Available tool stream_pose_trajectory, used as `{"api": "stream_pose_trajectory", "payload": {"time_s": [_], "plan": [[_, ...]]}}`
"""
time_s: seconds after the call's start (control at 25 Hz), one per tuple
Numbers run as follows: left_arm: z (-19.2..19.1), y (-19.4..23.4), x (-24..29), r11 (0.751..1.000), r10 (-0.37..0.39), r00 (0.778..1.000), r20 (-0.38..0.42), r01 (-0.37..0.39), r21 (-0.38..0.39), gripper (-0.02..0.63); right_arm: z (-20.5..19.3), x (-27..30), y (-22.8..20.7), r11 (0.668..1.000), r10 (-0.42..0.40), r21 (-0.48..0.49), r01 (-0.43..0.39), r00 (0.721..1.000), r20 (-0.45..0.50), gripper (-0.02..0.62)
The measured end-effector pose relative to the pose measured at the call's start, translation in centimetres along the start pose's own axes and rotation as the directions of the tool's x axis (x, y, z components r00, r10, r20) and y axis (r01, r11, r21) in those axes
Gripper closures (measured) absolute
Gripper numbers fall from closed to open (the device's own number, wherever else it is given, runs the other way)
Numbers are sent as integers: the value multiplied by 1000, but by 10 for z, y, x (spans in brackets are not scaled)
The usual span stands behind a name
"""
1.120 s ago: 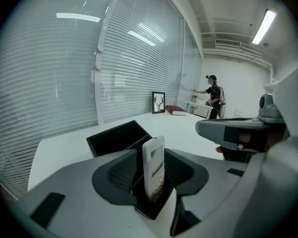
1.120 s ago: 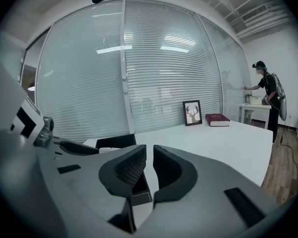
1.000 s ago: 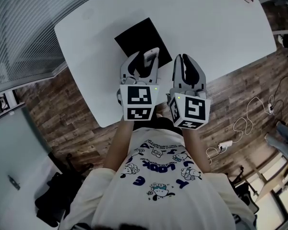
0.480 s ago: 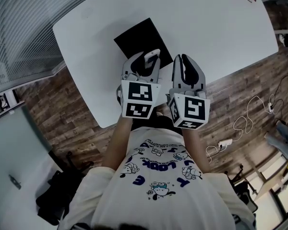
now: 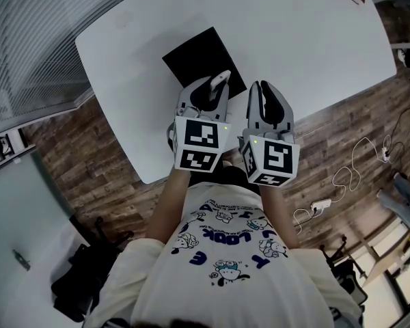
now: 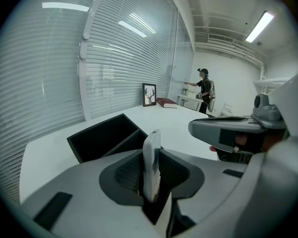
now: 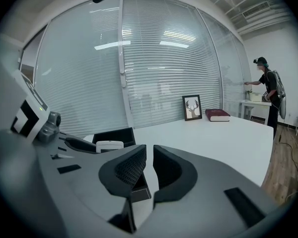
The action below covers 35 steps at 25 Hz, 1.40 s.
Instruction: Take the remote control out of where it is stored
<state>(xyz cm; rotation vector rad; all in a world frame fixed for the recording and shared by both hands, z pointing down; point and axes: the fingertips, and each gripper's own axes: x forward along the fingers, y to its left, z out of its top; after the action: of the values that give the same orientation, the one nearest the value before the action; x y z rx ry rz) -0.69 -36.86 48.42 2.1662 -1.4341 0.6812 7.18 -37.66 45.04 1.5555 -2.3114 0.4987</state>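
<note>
A white remote control [image 5: 221, 82] stands on edge between the pads of my left gripper [image 5: 205, 91], just in front of the black storage box [image 5: 195, 57] on the white table [image 5: 294, 39]. The left jaws are closing, and in the left gripper view both pads lie against the remote control [image 6: 151, 162], with the open, divided box [image 6: 102, 135] beyond it. My right gripper [image 5: 263, 87] hangs beside the left one, shut and empty. In the right gripper view the remote control [image 7: 109, 146] shows at the left, before the box [image 7: 114, 134].
A red book [image 7: 217, 115] and a framed deer picture [image 7: 191, 107] sit at the table's far end. A person [image 7: 268, 90] stands by a desk at the back right. Cables [image 5: 355, 162] lie on the wood floor. Blinds line the wall.
The left gripper's jaws have narrowed onto the remote control, and the gripper has shifted slightly right. The right gripper has stayed put.
</note>
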Motion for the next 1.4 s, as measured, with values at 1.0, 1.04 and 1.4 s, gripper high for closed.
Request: {"api": "stream_pose_trajectory", "payload": {"time_s": [1.0,1.04,1.4], "plan": [[48,-14,-61,999,34,981,189,-35,-2,528,21,-32,13,999,31,-10,-31,997,73,534],[51,-14,-64,999,38,979,198,-39,-1,528,22,-34,14,999,35,-12,-34,996,78,534],[57,-9,-102,996,92,964,251,-88,-27,528,35,-51,34,997,74,-24,-72,990,123,534]]}}
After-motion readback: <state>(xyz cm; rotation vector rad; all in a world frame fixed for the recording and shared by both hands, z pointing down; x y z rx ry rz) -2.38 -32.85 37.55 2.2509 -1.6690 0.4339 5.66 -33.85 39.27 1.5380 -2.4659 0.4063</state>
